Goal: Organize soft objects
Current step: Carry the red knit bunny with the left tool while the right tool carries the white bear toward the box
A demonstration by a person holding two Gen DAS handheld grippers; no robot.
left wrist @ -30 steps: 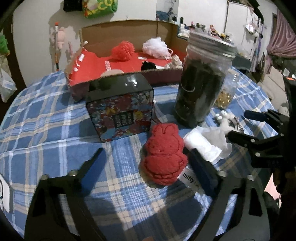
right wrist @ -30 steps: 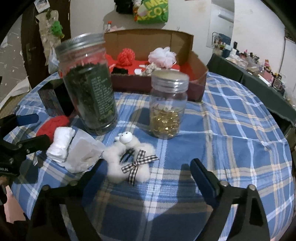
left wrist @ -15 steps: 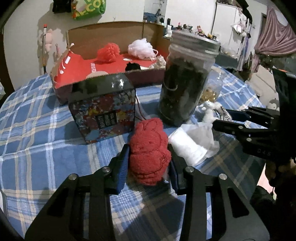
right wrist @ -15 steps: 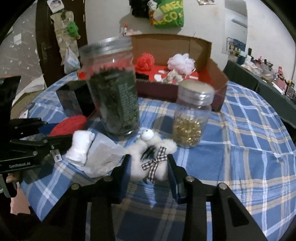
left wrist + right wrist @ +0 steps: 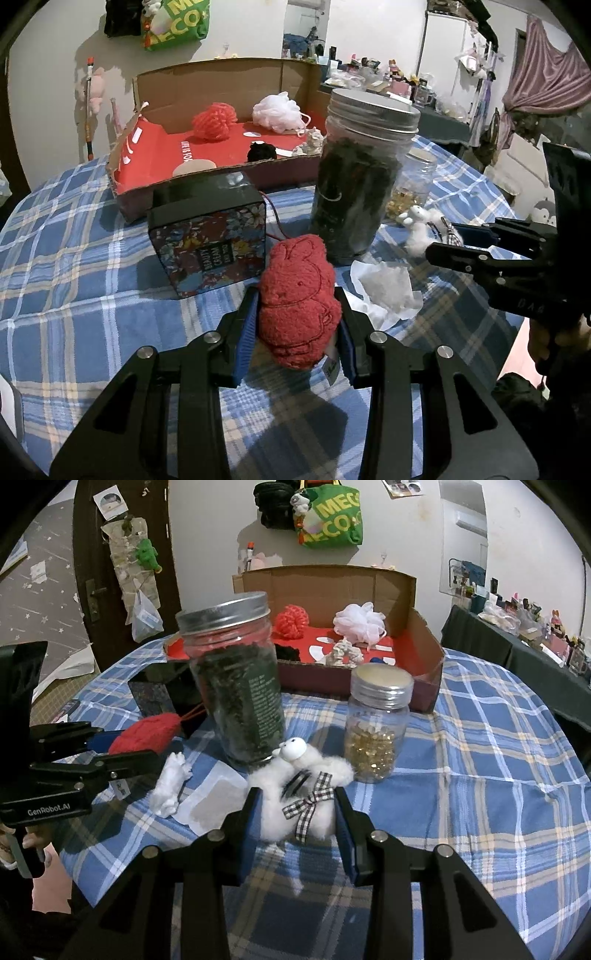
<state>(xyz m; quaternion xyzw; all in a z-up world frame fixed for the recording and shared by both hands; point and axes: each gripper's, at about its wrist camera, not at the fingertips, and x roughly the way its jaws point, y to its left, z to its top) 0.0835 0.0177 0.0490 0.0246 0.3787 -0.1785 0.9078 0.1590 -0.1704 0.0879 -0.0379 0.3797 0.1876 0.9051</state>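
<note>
A red plush rabbit (image 5: 297, 299) is squeezed between the blue pads of my left gripper (image 5: 297, 325), just above the checked tablecloth. A white fluffy sheep (image 5: 303, 797) with a checked bow sits between the pads of my right gripper (image 5: 297, 825), which is shut on it. From the right wrist view the left gripper (image 5: 114, 746) shows at the left with the red plush rabbit (image 5: 146, 733) in it. From the left wrist view the right gripper (image 5: 447, 243) shows at the right holding the white sheep (image 5: 421, 225). The open cardboard box (image 5: 221, 96) with a red lining stands at the back.
A tall jar of dark leaves (image 5: 360, 177) and a small jar of gold beads (image 5: 376, 731) stand between me and the box. A black floral box (image 5: 210, 240) sits left of the tall jar. White tissue (image 5: 388, 291) and a rolled white cloth (image 5: 170, 784) lie on the table. The box holds a red pompom (image 5: 214, 120) and white pouf (image 5: 277, 110).
Both grippers went from wide open to shut, the left on the red plush rabbit and the right on the white sheep. Both toys now sit higher in view.
</note>
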